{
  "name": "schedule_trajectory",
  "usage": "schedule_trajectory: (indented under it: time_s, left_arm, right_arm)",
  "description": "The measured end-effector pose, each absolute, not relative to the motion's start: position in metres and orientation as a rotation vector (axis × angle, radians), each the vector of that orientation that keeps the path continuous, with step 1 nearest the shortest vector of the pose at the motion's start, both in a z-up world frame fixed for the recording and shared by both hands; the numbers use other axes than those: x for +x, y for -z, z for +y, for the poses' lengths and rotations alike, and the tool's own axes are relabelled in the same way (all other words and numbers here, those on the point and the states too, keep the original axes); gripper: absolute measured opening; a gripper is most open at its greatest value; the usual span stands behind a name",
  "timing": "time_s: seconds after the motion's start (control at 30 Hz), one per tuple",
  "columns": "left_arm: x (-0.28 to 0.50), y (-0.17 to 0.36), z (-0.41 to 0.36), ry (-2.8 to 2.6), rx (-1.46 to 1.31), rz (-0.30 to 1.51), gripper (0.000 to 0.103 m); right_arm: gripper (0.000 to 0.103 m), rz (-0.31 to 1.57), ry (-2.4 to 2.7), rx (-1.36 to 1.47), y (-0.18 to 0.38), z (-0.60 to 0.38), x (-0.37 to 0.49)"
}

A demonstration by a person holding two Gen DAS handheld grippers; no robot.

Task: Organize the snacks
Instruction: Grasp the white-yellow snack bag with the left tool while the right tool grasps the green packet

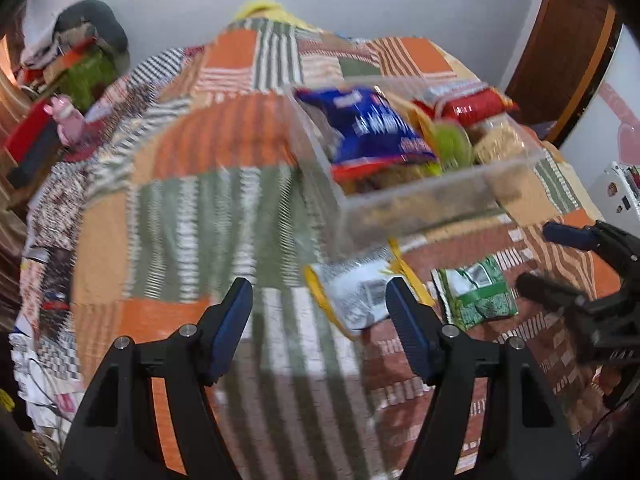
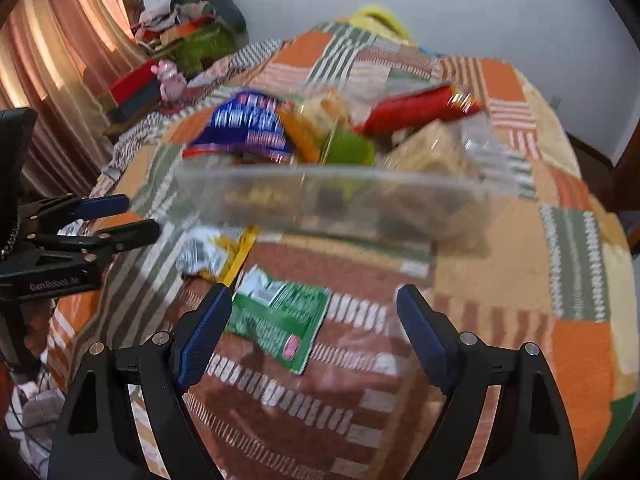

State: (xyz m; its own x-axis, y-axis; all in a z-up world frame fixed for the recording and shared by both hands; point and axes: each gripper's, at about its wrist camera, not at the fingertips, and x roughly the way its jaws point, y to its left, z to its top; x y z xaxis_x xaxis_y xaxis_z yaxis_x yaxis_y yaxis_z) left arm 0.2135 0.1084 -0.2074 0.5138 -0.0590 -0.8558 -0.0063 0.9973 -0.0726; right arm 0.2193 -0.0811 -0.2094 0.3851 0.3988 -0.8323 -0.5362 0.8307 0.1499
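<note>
Left wrist view. My left tool [image 1: 320, 320]: jaws apart, nothing between the pads, only patchwork bedspread [image 1: 192, 152] beneath. Ahead and to the right of it, a clear plastic bin [image 1: 420, 200] sits on the bed. Contents: a blue snack bag [image 1: 372, 128] on the near left side, a red packet [image 1: 476, 108] at the far right, a green round item [image 1: 454, 146] in the middle, and a tan crumbly pack [image 1: 500, 142] to the right; further packets beneath are too blurred to tell. Loose on the bedspread, between the bin and my tool: a silver pouch with yellow edges [image 1: 356, 292], just beyond my right finger [image 1: 408, 324], and a green packet [image 1: 476, 296] just beside the pouch on its right. My right tool [image 1: 560, 264] enters from the right edge, past the green packet.

Right wrist view. My right tool [image 2: 314, 328]: jaws wide, empty. The green packet [image 2: 280, 320] lies flat just ahead of the left finger [image 2: 204, 332], showing white print and a pink spot near its closest corner, seen only here. The silver pouch [image 2: 212, 252] lies beyond it to the left, touching or nearly so. The bin [image 2: 320, 196] stands straight ahead, its front wall hazy. My left tool [image 2: 116, 220] reaches in from the left, jaws parted.
</note>
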Motion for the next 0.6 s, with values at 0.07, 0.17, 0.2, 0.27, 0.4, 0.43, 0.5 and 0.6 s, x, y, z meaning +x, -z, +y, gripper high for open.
schedule_trajectory:
  time_s: [0.07,0.17,0.2,0.27,0.4,0.43,0.5,0.6]
  left_arm:
    - [0.217,0.215,0.101,0.048,-0.085,1.042,0.069]
    - [0.223,0.225,0.092,0.069,-0.104,1.053,0.069]
    - [0.225,0.227,0.089,0.074,-0.106,1.056,0.069]
    - [0.228,0.231,0.084,0.079,-0.108,1.063,0.069]
    - [0.237,0.246,0.079,0.074,-0.11,1.093,0.069]
    - [0.239,0.251,0.078,0.075,-0.118,1.101,0.069]
    - [0.241,0.255,0.079,0.066,-0.129,1.098,0.072]
    - [0.244,0.258,0.077,0.056,-0.132,1.079,0.072]
  right_arm:
    - [0.083,1.031,-0.602,-0.157,0.217,-0.077,0.218]
    - [0.083,1.055,-0.612,-0.166,0.226,-0.071,0.218]
    - [0.083,1.062,-0.613,-0.169,0.23,-0.07,0.218]
    - [0.083,1.07,-0.615,-0.174,0.234,-0.067,0.218]
    - [0.083,1.051,-0.608,-0.185,0.236,-0.065,0.219]
    - [0.083,1.049,-0.61,-0.191,0.236,-0.064,0.22]
    - [0.078,1.038,-0.603,-0.204,0.236,-0.064,0.222]
    - [0.065,1.027,-0.603,-0.202,0.236,-0.064,0.226]
